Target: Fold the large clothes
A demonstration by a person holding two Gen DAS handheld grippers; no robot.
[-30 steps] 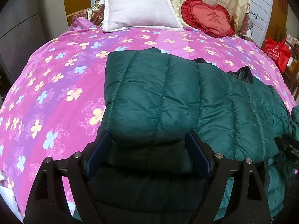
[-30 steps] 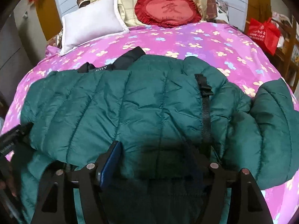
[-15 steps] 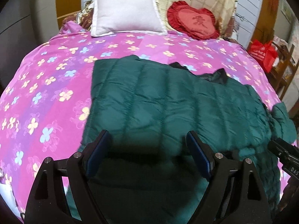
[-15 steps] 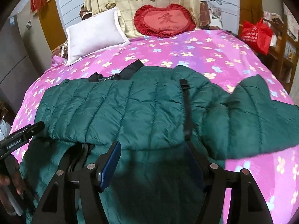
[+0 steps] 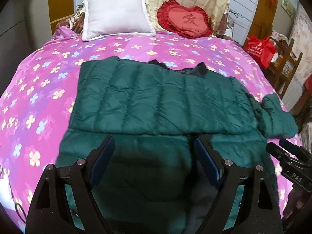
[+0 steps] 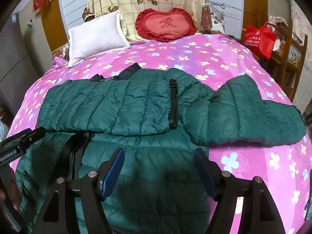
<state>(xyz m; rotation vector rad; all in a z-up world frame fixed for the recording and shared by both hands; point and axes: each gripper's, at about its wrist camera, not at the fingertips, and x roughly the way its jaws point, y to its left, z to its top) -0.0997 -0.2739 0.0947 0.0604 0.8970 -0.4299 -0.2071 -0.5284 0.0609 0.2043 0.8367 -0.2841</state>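
A bed spread with a magenta sheet printed with small pale flowers (image 5: 48, 81) fills both views. Across its middle a dark green quilted puffer jacket (image 5: 156, 97) is laid flat, its upper part folded down over the lower part so that a straight folded edge runs crosswise just beyond both sets of fingers. One sleeve (image 6: 249, 113) is stretched out to the right on the sheet, and a black zipper strip (image 6: 173, 105) is seen on the folded layer. At the head of the bed a white rectangular pillow (image 5: 117, 15) is propped beside a red heart-shaped frilled cushion (image 5: 185, 21). A red carrier bag (image 6: 259, 39) is seen on wooden furniture at the right.

The left gripper (image 5: 152, 154) is held wide open above the jacket's near part, with nothing clamped. The right gripper (image 6: 159, 165) is likewise spread, its jaws having just been opening, with only jacket fabric below and nothing gripped.
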